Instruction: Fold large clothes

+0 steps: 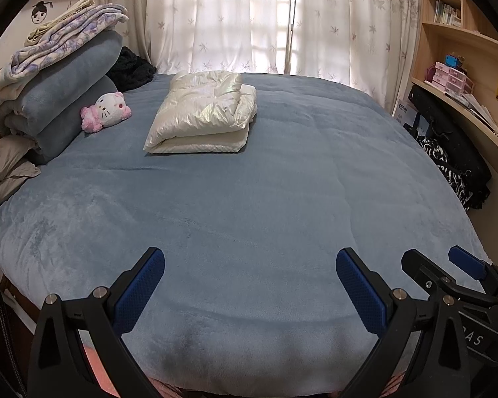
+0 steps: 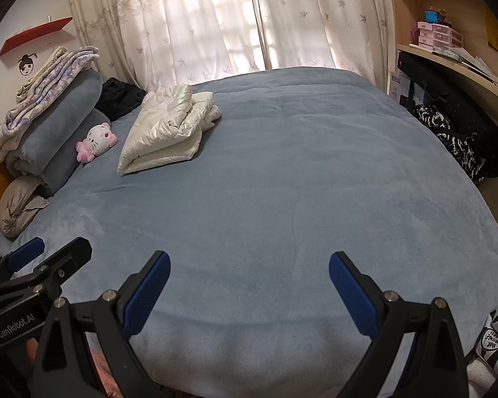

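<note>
Left hand-held gripper (image 1: 250,270): held low over the near edge of the bed, pointing along it toward the curtain; fingers spread wide, nothing between them; blue pads (image 1: 141,290) face inward. Also seen at the lower left of the right wrist view (image 2: 51,248), its fingers apart there too.
Right hand-held gripper (image 2: 249,272): level with the left one and just beside it, pointing the same way; fingers spread wide and holding nothing. Its tips show at the lower right of the left wrist view (image 1: 440,260).
Jacket (image 1: 201,112): cream, glossy and padded, folded into a thick bundle; lies on the far left part of the bed, well apart from both grippers (image 2: 169,129).
Bed (image 1: 249,199): covered by a blue fleece blanket, smooth with faint creases.
Bedding stack (image 1: 56,83): rolled blue blankets with a floral throw on top, at the headboard end, left of the jacket.
Plush cat (image 1: 106,111): white and pink, leaning on the stack, near the jacket but not touching it.
Grey pillow (image 1: 6,169): at the foot of the stack.
Black garment (image 1: 131,69): behind the stack, by the curtain.
Curtain (image 1: 249,16): white with a leaf print, backlit, beyond the far edge of the bed.
Shelves (image 1: 455,33): wooden, right of the bed, carrying books and pink drawers.
</note>
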A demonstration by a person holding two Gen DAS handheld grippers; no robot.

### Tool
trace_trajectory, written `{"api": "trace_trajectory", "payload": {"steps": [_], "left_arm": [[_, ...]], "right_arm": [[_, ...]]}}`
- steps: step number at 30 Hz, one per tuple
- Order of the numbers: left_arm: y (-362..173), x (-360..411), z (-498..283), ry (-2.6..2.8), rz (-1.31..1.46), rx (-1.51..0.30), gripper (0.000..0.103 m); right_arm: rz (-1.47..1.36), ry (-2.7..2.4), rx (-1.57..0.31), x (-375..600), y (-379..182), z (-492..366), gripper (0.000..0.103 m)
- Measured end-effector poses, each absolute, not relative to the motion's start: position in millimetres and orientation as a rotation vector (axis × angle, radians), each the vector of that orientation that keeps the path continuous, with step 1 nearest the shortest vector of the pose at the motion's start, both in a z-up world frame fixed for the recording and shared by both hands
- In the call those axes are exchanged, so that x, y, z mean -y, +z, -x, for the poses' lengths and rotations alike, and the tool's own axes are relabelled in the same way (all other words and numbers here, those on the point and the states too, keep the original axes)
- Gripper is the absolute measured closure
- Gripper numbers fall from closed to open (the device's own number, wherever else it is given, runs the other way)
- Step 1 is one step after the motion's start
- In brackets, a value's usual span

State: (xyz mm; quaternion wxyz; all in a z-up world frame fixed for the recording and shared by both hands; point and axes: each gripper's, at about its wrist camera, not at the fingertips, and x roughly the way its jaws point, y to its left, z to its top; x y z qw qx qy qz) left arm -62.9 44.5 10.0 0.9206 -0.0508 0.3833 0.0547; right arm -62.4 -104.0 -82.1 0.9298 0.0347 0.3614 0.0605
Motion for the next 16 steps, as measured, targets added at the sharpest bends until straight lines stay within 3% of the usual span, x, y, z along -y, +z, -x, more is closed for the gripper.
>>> {"api": "trace_trajectory", "payload": {"steps": [16], "left_arm": [[0.7,-47.4,55.0,0.113,0.121,-0.811,0.001]], "right_arm": [[-0.066,0.116,-0.761,96.2,-89.9,56.1,0.006]]}}
